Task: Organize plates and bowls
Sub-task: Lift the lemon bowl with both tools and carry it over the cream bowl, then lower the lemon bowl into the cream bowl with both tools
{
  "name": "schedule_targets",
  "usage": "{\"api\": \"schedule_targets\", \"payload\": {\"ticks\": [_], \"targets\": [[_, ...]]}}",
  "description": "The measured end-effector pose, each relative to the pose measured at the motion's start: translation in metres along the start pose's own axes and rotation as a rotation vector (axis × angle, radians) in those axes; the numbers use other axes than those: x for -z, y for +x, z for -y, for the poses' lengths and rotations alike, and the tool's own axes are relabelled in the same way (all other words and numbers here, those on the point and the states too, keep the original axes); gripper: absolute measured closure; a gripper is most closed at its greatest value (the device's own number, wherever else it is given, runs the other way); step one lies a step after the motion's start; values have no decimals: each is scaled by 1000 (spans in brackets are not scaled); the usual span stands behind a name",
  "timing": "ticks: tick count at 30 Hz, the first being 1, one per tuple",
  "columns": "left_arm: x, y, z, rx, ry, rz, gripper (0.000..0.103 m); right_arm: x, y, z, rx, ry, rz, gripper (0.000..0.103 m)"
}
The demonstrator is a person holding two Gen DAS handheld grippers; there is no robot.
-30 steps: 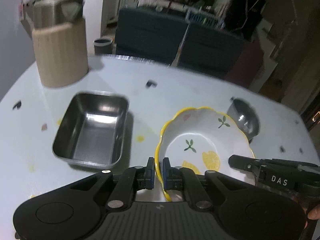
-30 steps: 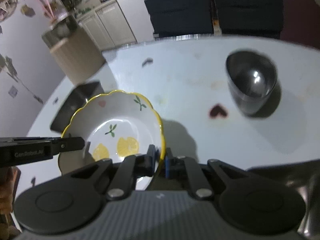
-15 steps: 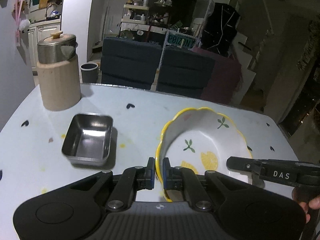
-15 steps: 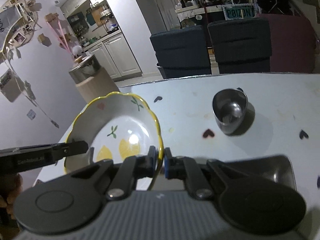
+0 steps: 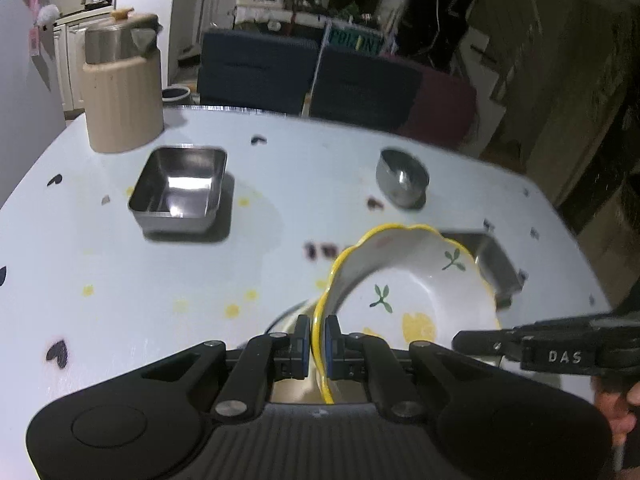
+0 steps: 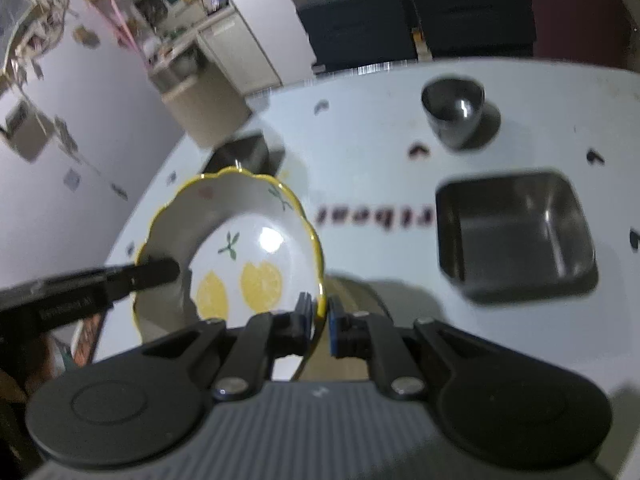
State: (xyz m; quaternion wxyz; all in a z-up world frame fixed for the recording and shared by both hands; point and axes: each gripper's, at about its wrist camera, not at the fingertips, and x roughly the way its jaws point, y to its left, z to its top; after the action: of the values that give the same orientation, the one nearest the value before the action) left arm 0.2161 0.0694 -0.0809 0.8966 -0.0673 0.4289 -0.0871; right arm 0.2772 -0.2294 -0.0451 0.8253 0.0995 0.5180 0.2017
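A white bowl with a yellow scalloped rim and lemon prints (image 5: 404,300) is held in the air over the table by both grippers. My left gripper (image 5: 317,346) is shut on its left rim. My right gripper (image 6: 321,320) is shut on its right rim; the bowl also shows in the right wrist view (image 6: 240,256). A pale dish (image 5: 294,320) lies on the table under the bowl, mostly hidden. Two square steel trays (image 5: 180,188) (image 6: 516,236) and a round steel bowl (image 5: 402,176) sit on the white table (image 5: 120,280).
A beige ribbed container with a steel lid (image 5: 122,88) stands at the table's far left. Dark chairs (image 5: 260,68) stand beyond the far edge. The steel bowl also shows in the right wrist view (image 6: 454,114).
Both grippers have carried the bowl back toward the near edge and lower over the table; a second steel tray and a pale dish under the bowl have come into view.
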Motion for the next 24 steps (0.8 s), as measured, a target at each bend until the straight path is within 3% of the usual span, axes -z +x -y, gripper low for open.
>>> {"api": "schedule_targets", "payload": {"ticks": [9,24], "targets": [[18,14,-4,-16,27,-87,96,12,17,-7,29,-45,-103,93],[26,32,-1,-31,81,-140,93,18,26,-13,96,-72,-154,93]]}}
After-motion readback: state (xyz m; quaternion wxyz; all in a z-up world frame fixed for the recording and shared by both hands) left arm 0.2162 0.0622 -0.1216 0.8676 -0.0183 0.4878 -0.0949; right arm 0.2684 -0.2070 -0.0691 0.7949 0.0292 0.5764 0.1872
